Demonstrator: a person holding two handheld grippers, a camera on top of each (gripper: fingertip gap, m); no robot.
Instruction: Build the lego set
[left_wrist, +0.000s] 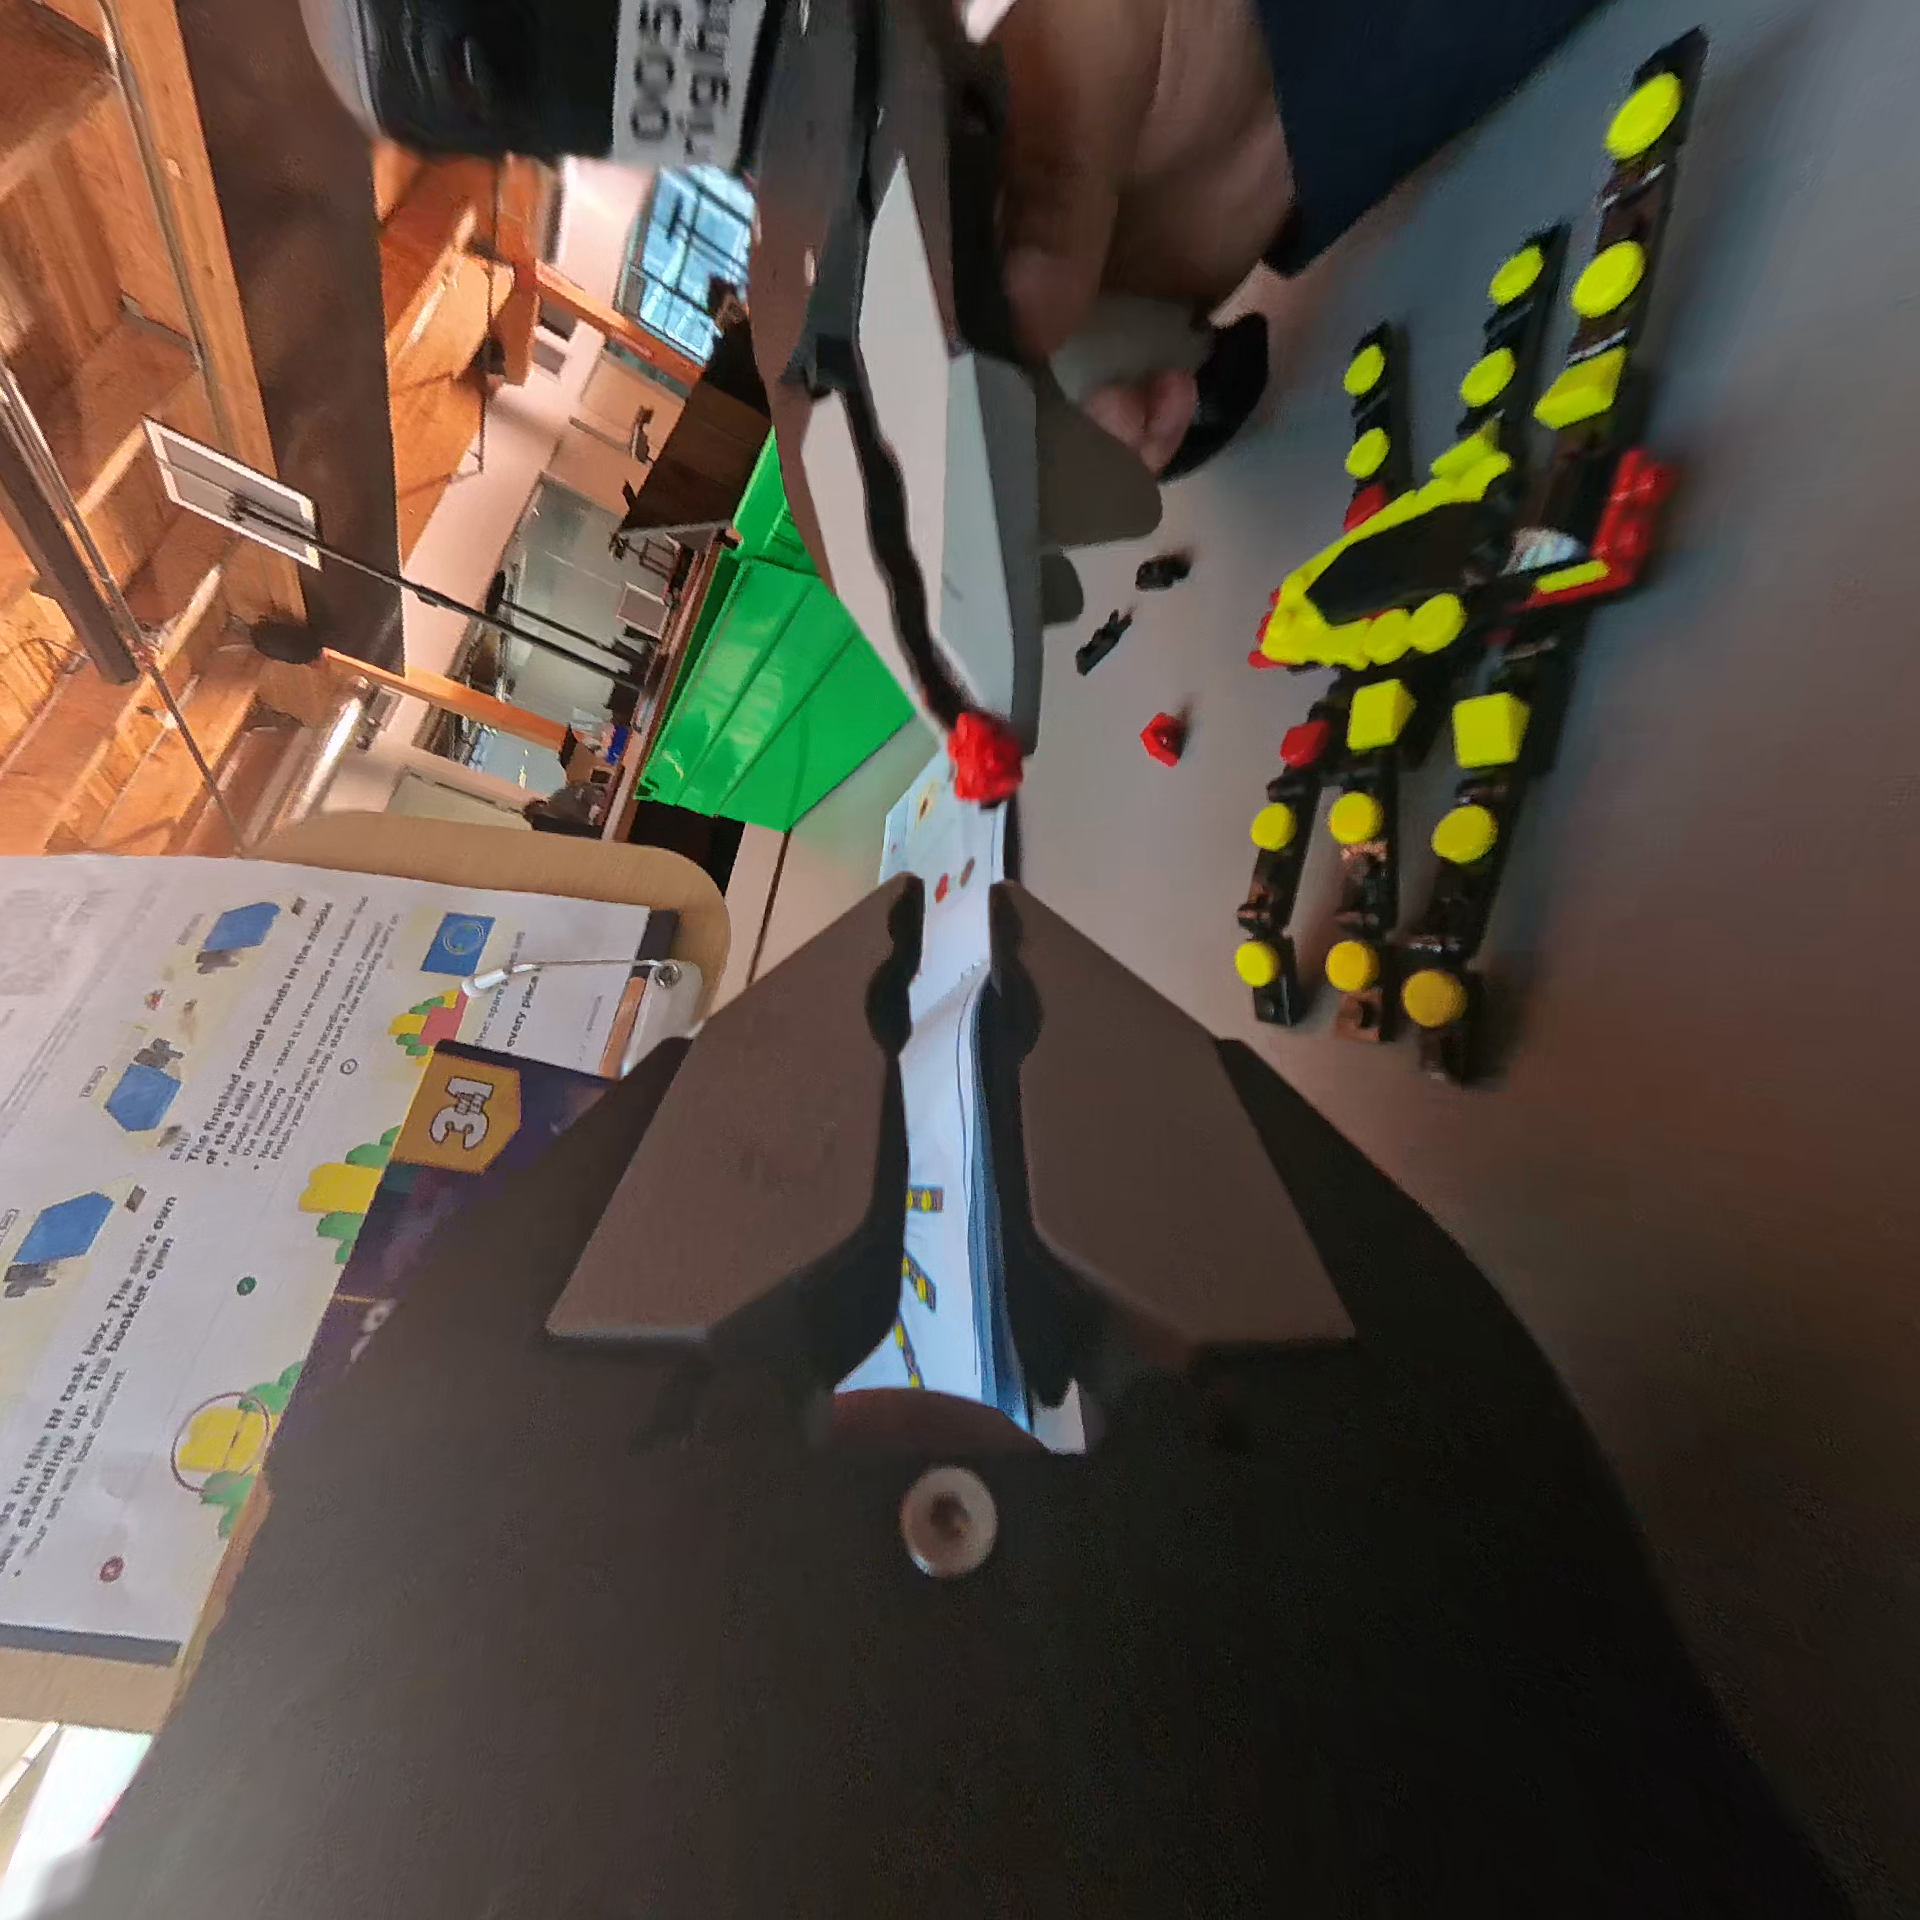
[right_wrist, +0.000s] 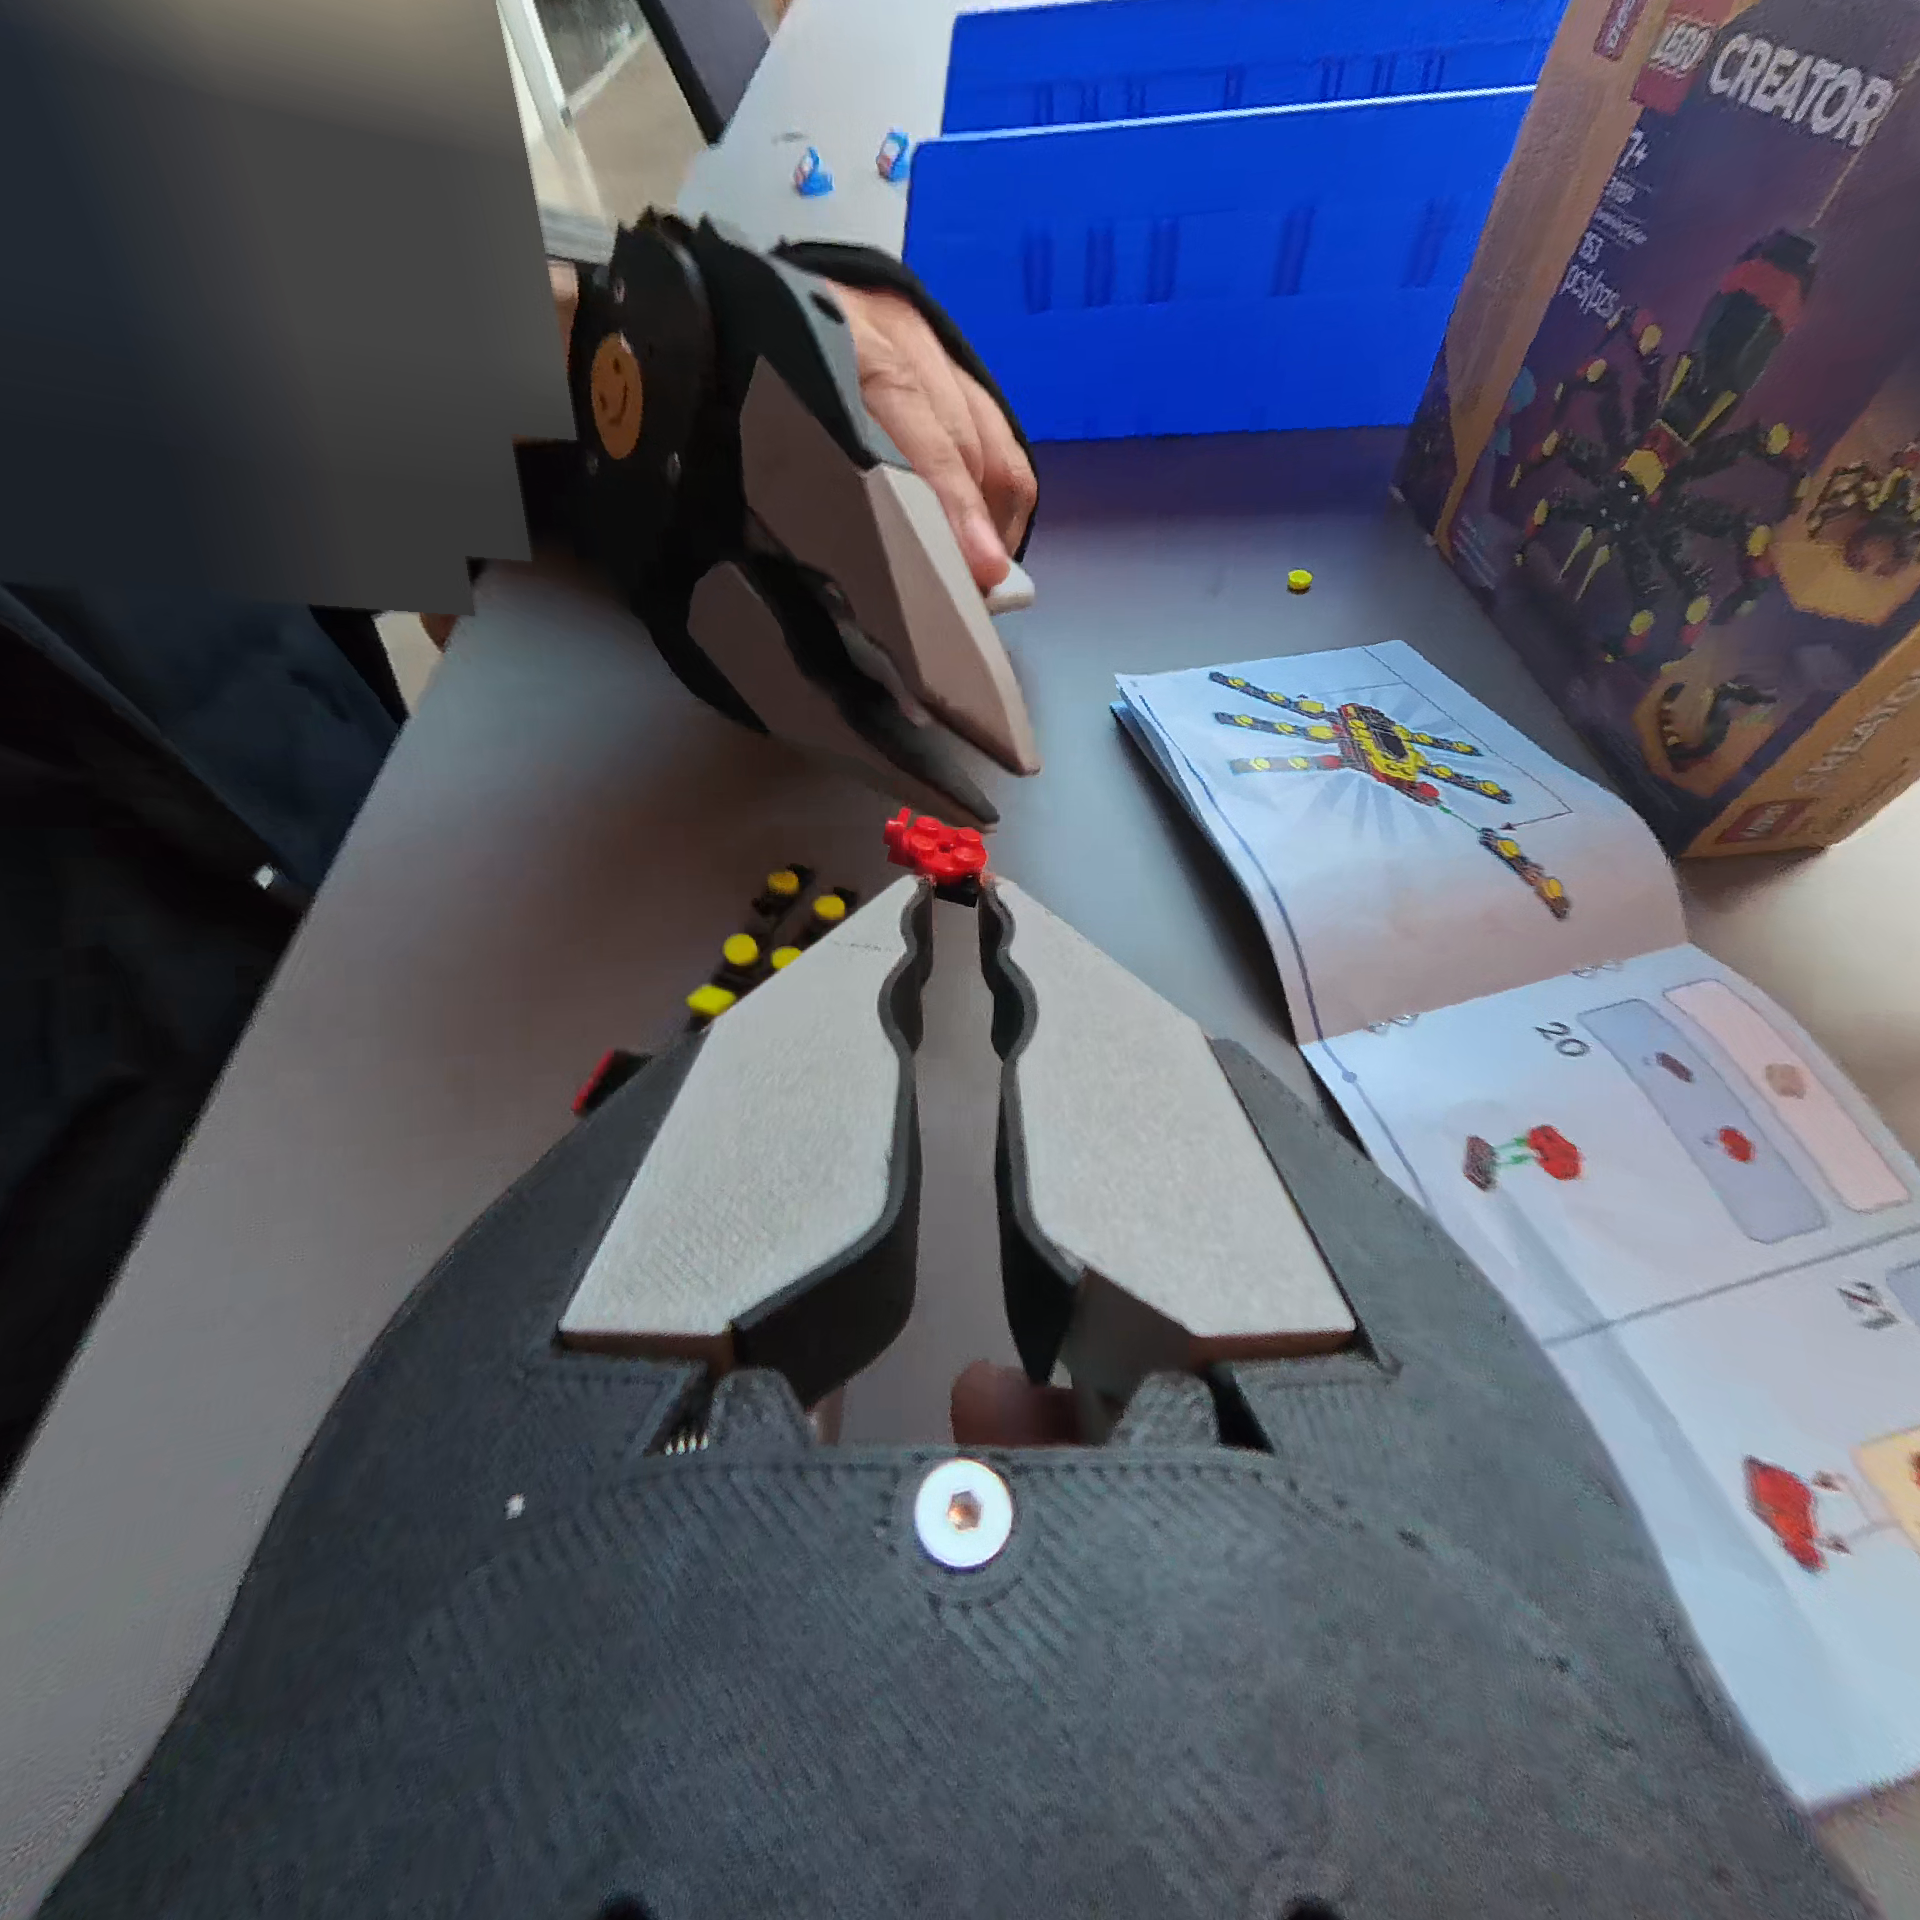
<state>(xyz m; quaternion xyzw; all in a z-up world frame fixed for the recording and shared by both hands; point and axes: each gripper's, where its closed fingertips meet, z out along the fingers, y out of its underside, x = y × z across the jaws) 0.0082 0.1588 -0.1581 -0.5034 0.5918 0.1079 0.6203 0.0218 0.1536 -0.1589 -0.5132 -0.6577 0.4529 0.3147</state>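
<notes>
My right gripper (right_wrist: 954, 885) is shut on a small red and black Lego piece (right_wrist: 937, 850) and holds it above the grey table (right_wrist: 1143, 582). The same piece (left_wrist: 982, 755) shows at that gripper's tips in the left wrist view. My left gripper (left_wrist: 954, 899) has its jaws a little apart with nothing between them. In the right wrist view it (right_wrist: 977, 805) points down at the red piece from just behind it. The spider model (left_wrist: 1434, 623), black legs with yellow round tiles and a yellow and black body, lies flat on the table to the side.
The open instruction booklet (right_wrist: 1403, 831) lies right of the grippers, the set's box (right_wrist: 1714, 416) behind it, blue bins (right_wrist: 1195, 260) at the back. A loose red piece (left_wrist: 1164, 738), small black pieces (left_wrist: 1101, 639) and a yellow round tile (right_wrist: 1299, 580) lie on the table. A green bin (left_wrist: 769, 686) stands farther off. The tips of both grippers are at nearly the same place. The yellow round tile (right_wrist: 1299, 580) is about equally far from each gripper, around 20 cm.
</notes>
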